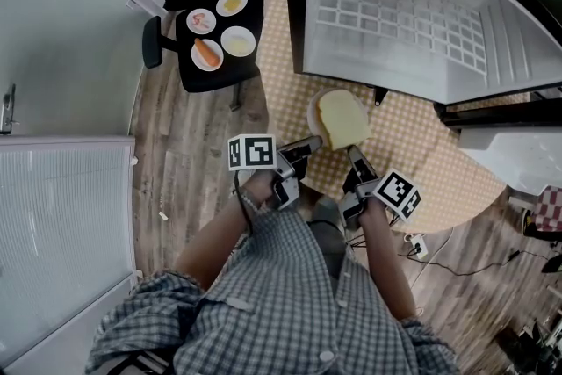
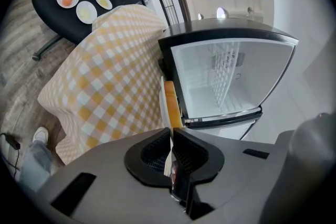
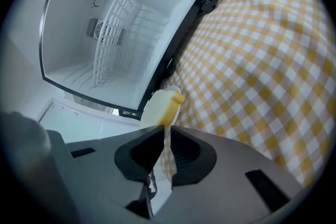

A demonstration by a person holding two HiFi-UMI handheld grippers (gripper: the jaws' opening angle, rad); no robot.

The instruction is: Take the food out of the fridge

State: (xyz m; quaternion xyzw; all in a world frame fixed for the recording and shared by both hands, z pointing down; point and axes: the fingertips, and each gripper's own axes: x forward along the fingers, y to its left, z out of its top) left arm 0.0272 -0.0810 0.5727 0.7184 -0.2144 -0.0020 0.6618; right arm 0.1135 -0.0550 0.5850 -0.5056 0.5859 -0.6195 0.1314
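Well, both claws were clenched on the plate (image 1: pixel 314 111): the left gripper (image 1: pixel 312 142) pinched its near-left rim and the right gripper (image 1: pixel 354 155) its near-right rim. The bread slice (image 1: pixel 342 118) lay on it, over the yellow-checked table (image 1: pixel 421 140), just near of the open fridge (image 1: pixel 413 13) (white wire shelf inside). Far left, a black chair (image 1: pixel 198 75) carried four small plates (image 1: pixel 219 29).

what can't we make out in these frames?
Plate: head view, bread covers all but its rim; edge-on in both gripper views.
Food on the chair plates: too small in head and left gripper views, bar a carrot.
Fridge: cut off by head view's top and right edges.
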